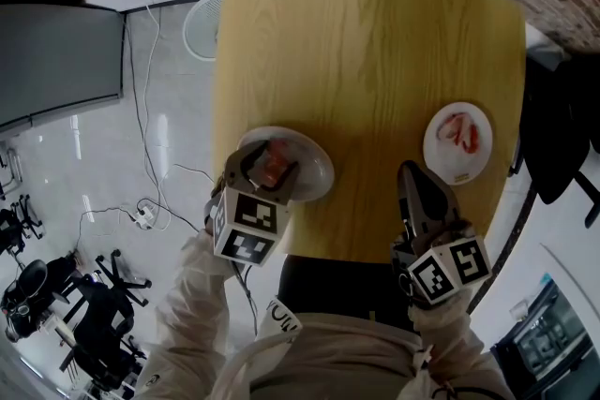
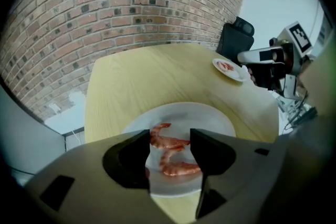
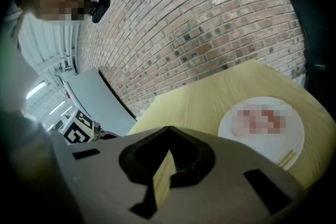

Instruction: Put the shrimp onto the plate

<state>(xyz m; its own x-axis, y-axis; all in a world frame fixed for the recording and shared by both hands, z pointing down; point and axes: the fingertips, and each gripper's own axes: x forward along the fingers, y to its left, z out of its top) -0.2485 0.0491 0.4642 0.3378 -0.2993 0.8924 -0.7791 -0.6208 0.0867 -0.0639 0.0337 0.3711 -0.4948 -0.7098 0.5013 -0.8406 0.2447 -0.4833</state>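
Our left gripper (image 2: 169, 136) holds its jaws apart around a shrimp (image 2: 161, 139) on the near plate (image 2: 210, 119); our right gripper (image 3: 168, 129) has its jaws clenched, empty.

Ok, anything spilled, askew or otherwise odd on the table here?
Nothing stands out. The left plate and the right plate sit flat on the table, their shrimp inside the rims, none on the wood. The left tool hangs open over the left plate's shrimp; the right tool is shut, empty.
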